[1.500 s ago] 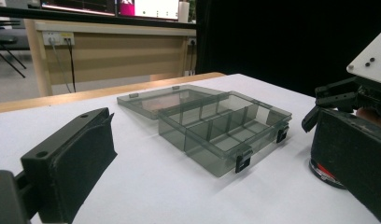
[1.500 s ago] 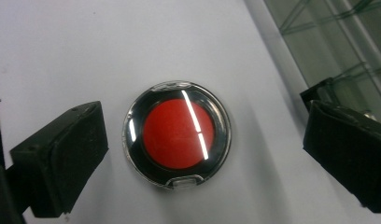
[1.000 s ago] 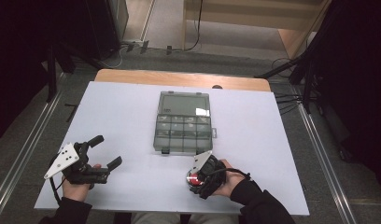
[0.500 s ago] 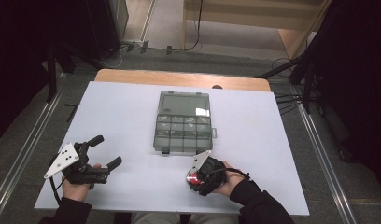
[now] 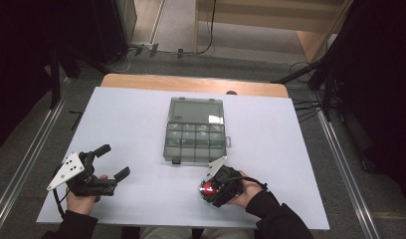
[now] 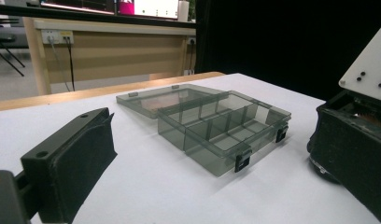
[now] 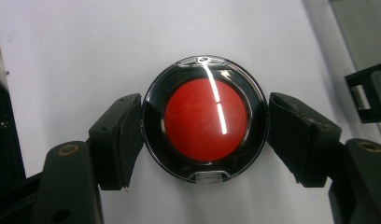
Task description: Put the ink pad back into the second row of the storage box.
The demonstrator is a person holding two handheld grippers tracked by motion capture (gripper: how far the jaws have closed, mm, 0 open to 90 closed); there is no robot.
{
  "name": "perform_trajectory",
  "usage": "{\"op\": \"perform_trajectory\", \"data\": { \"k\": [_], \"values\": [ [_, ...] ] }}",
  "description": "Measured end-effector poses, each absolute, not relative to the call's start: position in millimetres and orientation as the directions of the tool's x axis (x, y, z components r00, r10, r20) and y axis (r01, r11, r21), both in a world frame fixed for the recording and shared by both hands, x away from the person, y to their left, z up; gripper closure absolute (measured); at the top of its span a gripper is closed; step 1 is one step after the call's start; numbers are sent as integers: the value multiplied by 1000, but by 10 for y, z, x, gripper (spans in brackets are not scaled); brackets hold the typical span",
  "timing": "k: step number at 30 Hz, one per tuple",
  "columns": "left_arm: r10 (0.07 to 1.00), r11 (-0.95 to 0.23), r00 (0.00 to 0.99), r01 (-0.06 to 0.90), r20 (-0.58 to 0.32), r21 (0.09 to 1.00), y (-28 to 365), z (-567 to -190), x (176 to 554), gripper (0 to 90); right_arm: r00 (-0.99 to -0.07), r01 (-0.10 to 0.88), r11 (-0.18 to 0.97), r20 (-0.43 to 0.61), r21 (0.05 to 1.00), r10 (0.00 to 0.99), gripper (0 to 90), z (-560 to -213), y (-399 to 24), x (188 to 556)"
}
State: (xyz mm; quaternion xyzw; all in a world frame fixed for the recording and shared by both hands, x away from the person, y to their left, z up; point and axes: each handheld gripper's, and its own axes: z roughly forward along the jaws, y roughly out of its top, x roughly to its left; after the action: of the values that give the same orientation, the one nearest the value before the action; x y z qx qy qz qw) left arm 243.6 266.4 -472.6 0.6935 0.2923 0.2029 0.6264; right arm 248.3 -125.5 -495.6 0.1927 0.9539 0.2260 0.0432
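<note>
Right claw (image 7: pixel 205 135): so, jaws apart, straddling a round black case with a red disc (image 7: pixel 205 119); left pad touches or nearly touches the rim, right pad just clear. Nothing clamped.
Case: flat on the white desk (image 5: pixel 141 119), near edge, just in front of the organizer.
Left claw (image 5: pixel 113 162): jaws wide apart, empty, low over the desk at near left, well apart from the rest.
Organizer (image 5: pixel 196 134): clear compartment box mid-desk, lid folded back flat, compartments look empty.
Risk: round, glossy rim. Off-centre closing likely squirts it sideways or tips it.
Risk 2: box latches (image 6: pixel 242 161) just beside the right claw; a swing could knock the box.
</note>
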Motion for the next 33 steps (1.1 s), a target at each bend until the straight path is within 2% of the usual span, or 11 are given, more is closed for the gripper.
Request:
{"op": "perform_trajectory", "data": {
  "k": [33],
  "values": [
    [659,-44,748,151,-85,988,2668,-4725,2439,0,-895,329,760,-72,561,441,303,-4333,-1311,2794]
  ]
}}
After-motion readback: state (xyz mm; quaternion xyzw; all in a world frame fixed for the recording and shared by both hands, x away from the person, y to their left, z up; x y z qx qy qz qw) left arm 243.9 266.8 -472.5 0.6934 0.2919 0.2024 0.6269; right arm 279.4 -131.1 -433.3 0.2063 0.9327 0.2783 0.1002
